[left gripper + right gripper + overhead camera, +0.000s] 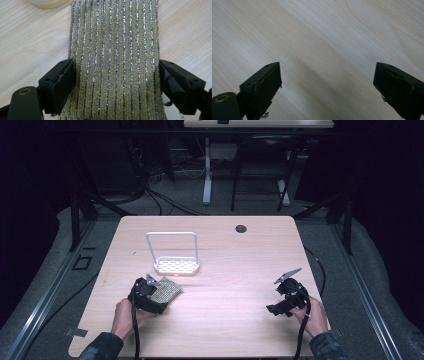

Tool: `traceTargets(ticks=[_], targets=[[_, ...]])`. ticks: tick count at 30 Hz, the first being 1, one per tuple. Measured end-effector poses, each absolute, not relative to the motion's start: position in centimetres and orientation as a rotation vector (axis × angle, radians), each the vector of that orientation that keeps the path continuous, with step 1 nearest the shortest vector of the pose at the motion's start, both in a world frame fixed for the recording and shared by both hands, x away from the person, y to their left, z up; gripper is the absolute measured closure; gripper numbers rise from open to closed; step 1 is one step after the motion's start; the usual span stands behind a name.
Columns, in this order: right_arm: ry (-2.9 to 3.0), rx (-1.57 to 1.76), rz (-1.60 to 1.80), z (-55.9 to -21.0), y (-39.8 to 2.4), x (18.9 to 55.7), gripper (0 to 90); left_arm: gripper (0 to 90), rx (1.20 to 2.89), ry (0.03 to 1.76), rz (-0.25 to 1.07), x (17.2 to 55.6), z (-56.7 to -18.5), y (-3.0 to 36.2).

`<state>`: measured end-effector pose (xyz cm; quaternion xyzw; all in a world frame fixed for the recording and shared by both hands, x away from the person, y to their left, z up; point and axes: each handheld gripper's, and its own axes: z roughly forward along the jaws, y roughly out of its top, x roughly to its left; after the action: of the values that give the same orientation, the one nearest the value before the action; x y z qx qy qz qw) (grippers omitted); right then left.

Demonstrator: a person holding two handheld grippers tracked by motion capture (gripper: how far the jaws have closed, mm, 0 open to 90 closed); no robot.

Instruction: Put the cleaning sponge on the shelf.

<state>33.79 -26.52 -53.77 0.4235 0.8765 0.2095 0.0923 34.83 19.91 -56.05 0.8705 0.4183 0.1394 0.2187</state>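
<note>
A yellow-green scouring cloth with silver threads (pixel 168 291) (pixel 115 50) lies flat on the wooden table (pixel 230 255), just in front of a white holder. My left gripper (pixel 156 295) (pixel 116 72) is low over its near end. Its two black jaws stand at the cloth's two long edges, and the cloth looks unsqueezed between them. My right gripper (pixel 278 306) (pixel 327 75) hovers over bare wood at the table's right, jaws wide apart with nothing between them.
A white holder (pixel 176 266) with a perforated base and a tall arched frame stands behind the cloth; its rim (pixel 47 3) peeks in at the top of the left gripper view. A dark cable hole (pixel 241 228) sits near the far edge.
</note>
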Motion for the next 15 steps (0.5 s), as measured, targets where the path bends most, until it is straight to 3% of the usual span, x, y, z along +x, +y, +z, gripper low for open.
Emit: traceTargets(ticks=[8,15], targets=[[2.610,1.253,0.620,-53.72,-26.49,33.73,8.4,17.6,2.424,1.162,0.394,34.85,-56.25,19.74],[2.611,1.235,0.618,-53.72,-26.51,33.76,8.3,28.2,2.420,1.160,0.413,34.71,-56.12,19.87]])
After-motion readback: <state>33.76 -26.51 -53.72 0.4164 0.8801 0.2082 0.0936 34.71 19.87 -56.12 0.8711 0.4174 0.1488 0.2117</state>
